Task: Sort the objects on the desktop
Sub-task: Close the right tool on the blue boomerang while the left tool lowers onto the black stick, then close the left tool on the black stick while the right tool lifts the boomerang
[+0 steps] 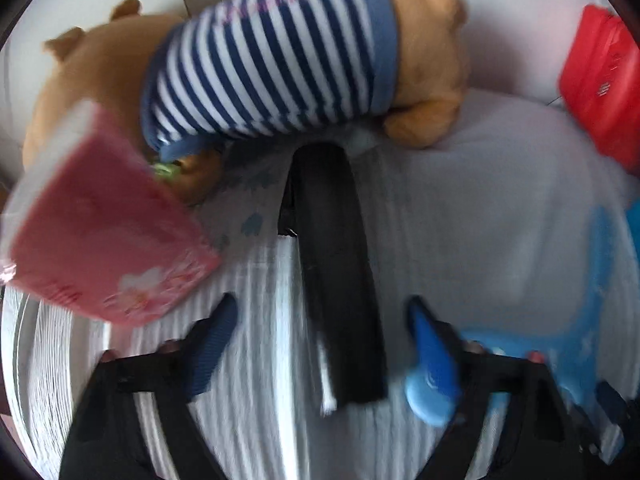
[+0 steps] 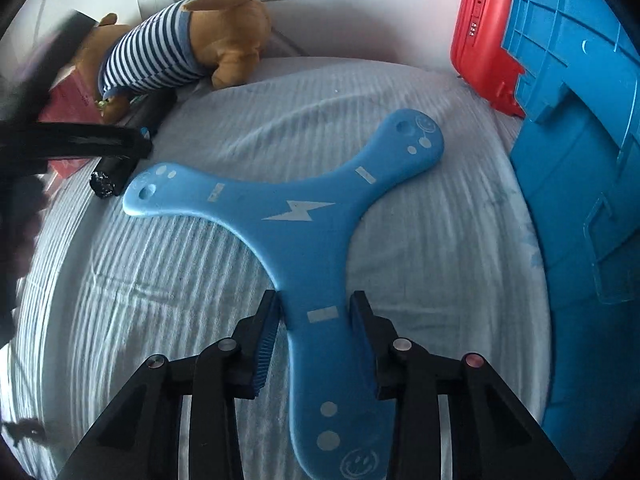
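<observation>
Straddling one arm of the blue boomerang (image 2: 304, 232), right gripper (image 2: 316, 332) pads flank it; contact unclear. Blue bin (image 2: 580, 200) at 3 o'clock. Squeeze firmly near the hub. Left gripper (image 1: 320, 344) spread wide over black tube (image 1: 332, 264).

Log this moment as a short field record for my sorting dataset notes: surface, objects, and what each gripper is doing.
surface: striped pale cloth
right gripper: fingers either side of one arm of the blue three-armed boomerang, which lies flat
left gripper: open, black cylinder between its fingers, not clamped
plush dog: striped shirt, lying at far edge
pink packet: beside the dog, blurred
blue bin: right side
red case: behind the bin
</observation>
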Demonstrator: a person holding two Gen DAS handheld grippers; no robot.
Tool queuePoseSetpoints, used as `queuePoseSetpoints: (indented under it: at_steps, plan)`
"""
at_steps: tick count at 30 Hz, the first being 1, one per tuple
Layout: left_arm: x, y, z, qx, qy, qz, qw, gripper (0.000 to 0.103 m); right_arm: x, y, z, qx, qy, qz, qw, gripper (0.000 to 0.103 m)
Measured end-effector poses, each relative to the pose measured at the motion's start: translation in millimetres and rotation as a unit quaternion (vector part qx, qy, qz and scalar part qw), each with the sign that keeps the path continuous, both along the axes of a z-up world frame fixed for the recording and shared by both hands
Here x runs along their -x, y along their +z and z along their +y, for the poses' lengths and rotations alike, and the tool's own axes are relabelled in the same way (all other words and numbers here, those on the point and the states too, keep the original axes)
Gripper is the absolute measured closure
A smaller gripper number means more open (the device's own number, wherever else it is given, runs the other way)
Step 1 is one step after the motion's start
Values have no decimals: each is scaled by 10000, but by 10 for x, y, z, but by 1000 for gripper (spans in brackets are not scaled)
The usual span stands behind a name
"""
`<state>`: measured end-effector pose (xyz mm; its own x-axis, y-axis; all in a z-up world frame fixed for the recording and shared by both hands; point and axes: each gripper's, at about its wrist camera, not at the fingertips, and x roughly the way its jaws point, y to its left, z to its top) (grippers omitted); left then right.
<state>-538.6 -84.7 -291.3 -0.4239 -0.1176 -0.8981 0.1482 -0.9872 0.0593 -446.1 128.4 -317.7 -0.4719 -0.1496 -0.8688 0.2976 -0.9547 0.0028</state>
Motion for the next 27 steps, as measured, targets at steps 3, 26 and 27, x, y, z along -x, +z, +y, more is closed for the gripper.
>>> queuePoseSetpoints:
  at_steps: [3,26,27]
  plan:
    - [18,-12,-34,-105,-15,107,9999,29,32,-29,2,40,-25,75,10000,66]
    - [-1992,1110,-459,-428,61,471,9980,69,-644,821,-346,283,257,560,9977,70]
    - [-2090,1223,-497,-436,88,544,9975,69,-711,919,-375,287,298,637,9971,70]
